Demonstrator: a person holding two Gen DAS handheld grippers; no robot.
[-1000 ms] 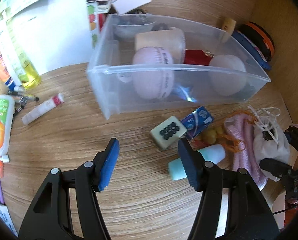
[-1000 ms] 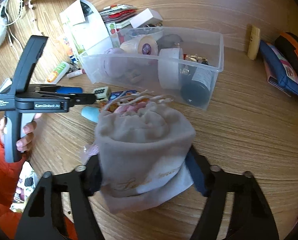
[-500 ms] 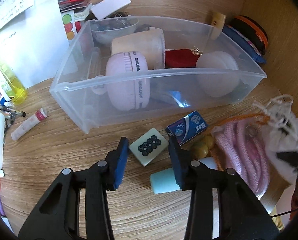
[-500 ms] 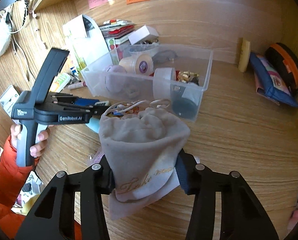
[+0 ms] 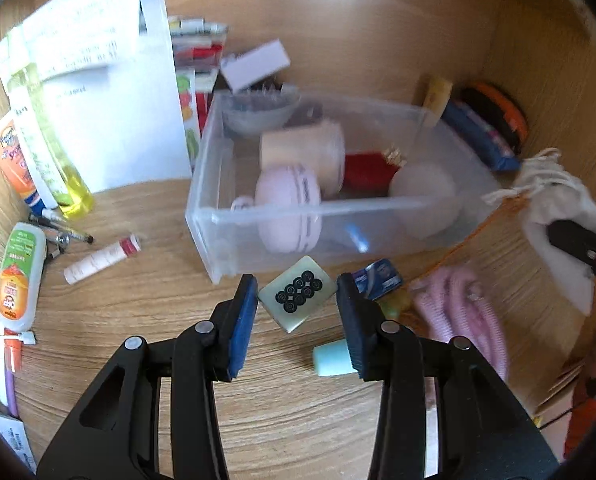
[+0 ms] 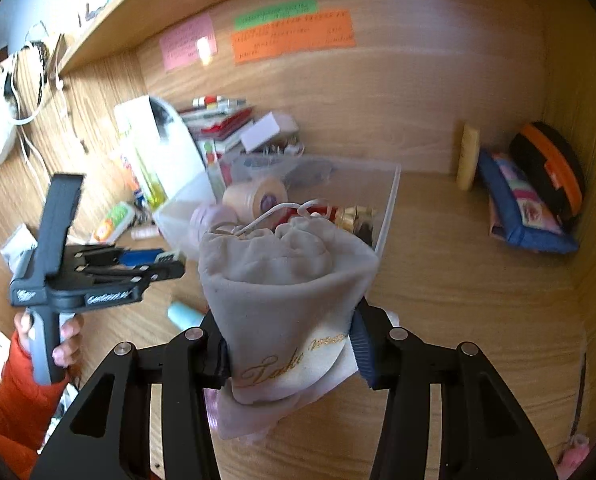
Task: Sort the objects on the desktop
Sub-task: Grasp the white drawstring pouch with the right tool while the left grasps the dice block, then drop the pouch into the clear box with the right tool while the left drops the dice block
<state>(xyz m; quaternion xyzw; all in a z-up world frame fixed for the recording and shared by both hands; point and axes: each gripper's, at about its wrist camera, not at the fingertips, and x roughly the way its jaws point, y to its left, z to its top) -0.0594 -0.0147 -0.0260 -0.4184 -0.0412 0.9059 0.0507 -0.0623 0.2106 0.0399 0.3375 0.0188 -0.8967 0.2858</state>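
My left gripper (image 5: 296,304) is shut on a pale green mahjong tile (image 5: 297,298) with black dots, held tilted just above the desk in front of the clear plastic bin (image 5: 218,216). My right gripper (image 6: 290,344) is shut on a grey drawstring pouch (image 6: 286,292) and holds it up in the air before the bin (image 6: 389,204). The pouch also shows at the right of the left wrist view (image 5: 553,200). The bin holds a pink round case (image 5: 288,212), a cream roll (image 5: 301,152) and a red item (image 5: 363,168).
On the desk lie a mint tube (image 5: 331,358), a blue packet (image 5: 379,278), a pink knitted piece (image 5: 465,312), a white-red tube (image 5: 102,258) and bottles (image 5: 18,276) at left. Papers (image 5: 110,92) stand behind. A blue pouch (image 6: 517,208) and an orange-black case (image 6: 549,172) lean at the right wall.
My left gripper closed on the mahjong tile and lifted it tilted. My right gripper raised the grey pouch higher and moved it toward the bin.
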